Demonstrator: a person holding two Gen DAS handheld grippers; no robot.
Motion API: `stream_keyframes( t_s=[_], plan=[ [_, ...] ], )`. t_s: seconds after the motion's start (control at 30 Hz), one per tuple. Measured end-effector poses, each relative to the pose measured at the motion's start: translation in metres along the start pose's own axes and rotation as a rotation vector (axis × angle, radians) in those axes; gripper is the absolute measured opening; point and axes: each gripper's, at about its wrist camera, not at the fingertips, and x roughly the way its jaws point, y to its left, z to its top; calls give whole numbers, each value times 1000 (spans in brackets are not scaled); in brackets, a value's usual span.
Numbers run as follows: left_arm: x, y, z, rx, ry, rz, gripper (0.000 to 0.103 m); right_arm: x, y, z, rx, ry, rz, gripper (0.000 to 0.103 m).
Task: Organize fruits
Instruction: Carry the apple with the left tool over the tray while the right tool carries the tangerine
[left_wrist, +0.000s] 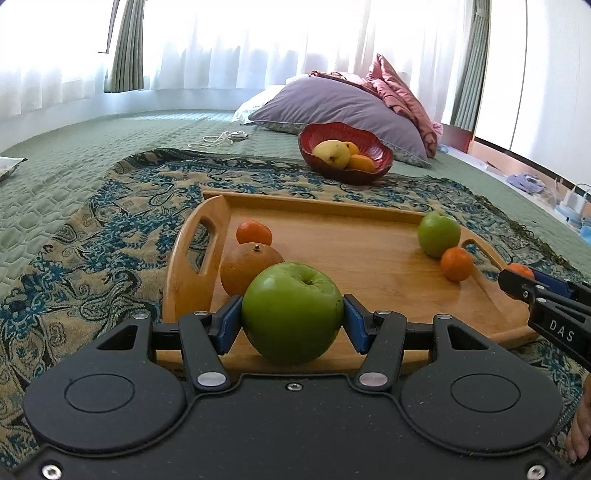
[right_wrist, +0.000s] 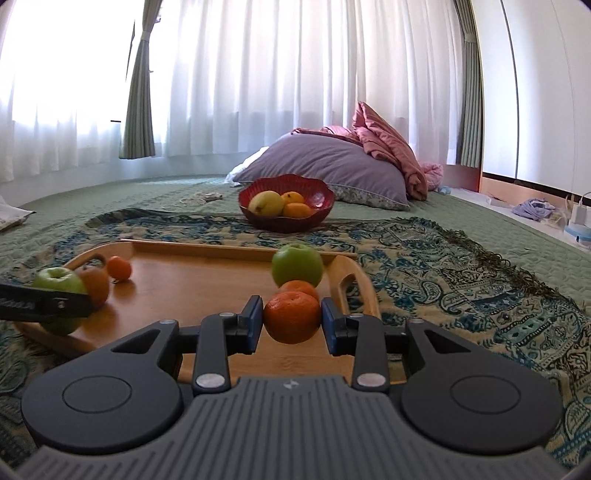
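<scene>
My left gripper (left_wrist: 291, 321) is shut on a large green apple (left_wrist: 291, 310), held above the near edge of the wooden tray (left_wrist: 351, 258). My right gripper (right_wrist: 291, 319) is shut on a small mandarin (right_wrist: 292, 315) over the tray's (right_wrist: 192, 280) right end. On the tray lie an orange (left_wrist: 247, 269) and a mandarin (left_wrist: 254, 232) at the left, a second green apple (left_wrist: 439, 233) and another mandarin (left_wrist: 456, 263) at the right. Beyond the tray, a red bowl (left_wrist: 380, 151) holds a yellow fruit (left_wrist: 331, 152) and small oranges (left_wrist: 362, 162).
The tray rests on a patterned blue and tan throw (left_wrist: 92, 240) over a green quilted bed (left_wrist: 55, 166). A purple pillow (left_wrist: 343, 103) and pink bedding (left_wrist: 399, 88) lie behind the bowl. A white cable (left_wrist: 221, 138) lies far left. Clutter (left_wrist: 569, 199) sits beside the bed at right.
</scene>
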Motion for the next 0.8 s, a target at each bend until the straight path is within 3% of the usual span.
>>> stream_keyframes(
  t_s=[0.4, 0.8],
  plan=[
    [31, -24, 16, -3, 28, -80, 55, 34, 7, 3, -24, 51, 14, 39],
    [57, -40, 18, 39, 61, -67, 55, 49, 11, 3, -30, 122, 75, 39]
  ],
)
